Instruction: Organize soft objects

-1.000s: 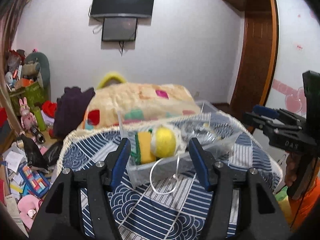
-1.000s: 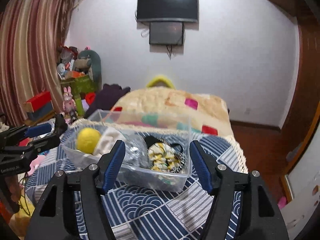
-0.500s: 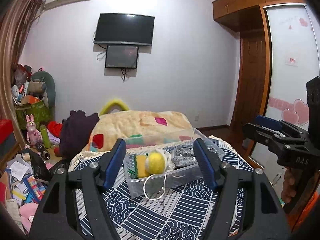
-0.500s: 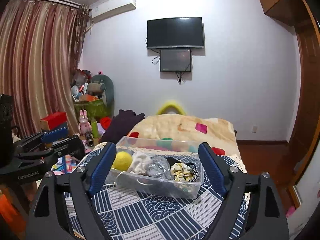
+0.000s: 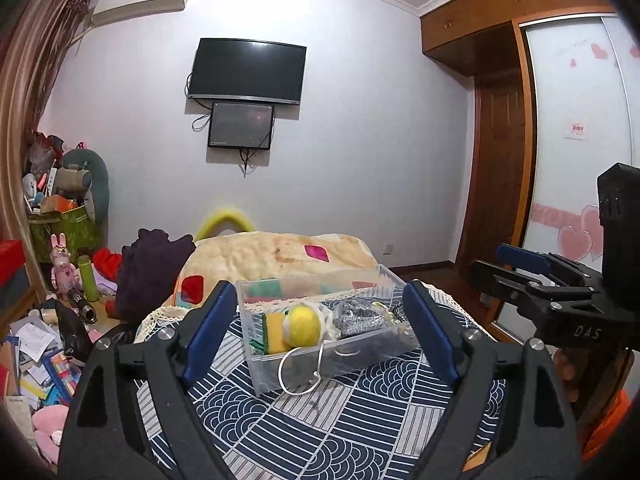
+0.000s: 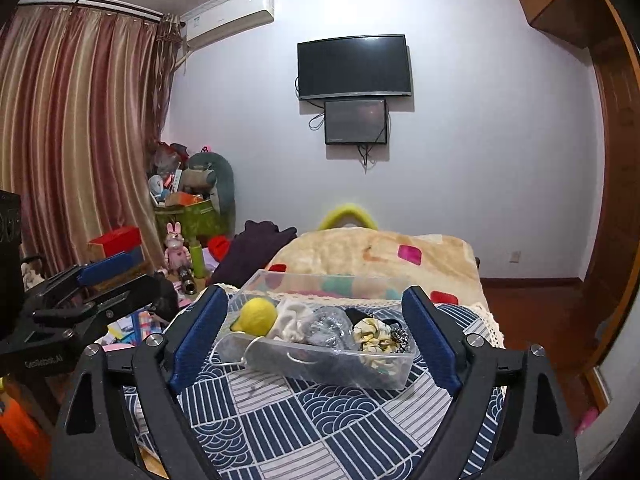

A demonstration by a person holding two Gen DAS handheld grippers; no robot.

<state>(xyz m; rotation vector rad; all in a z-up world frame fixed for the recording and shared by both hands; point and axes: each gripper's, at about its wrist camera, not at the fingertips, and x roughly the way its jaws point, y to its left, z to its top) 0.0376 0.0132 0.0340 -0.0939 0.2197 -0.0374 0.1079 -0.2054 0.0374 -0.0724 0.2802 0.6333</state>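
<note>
Clear plastic bin (image 5: 320,344) sits on the blue patterned tablecloth (image 5: 320,432), at twelve o'clock from both grippers. It holds a yellow ball (image 5: 302,325), a yellow-green sponge (image 5: 274,332), silvery mesh (image 5: 358,318) and a patterned scrunchie (image 6: 374,336). Left gripper (image 5: 320,340) and right gripper (image 6: 316,336) hang above the cloth, jaws spread wide, gripping nothing.

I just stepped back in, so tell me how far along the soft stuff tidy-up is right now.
Mostly done, it seems: the yellow ball, sponge, white cloth and scrunchies already sit in the clear bin on the patterned cloth. Nothing is in hand: the left hand-held gripper and right hand-held gripper are open and empty. A white cord loop drapes over the bin's front.
</note>
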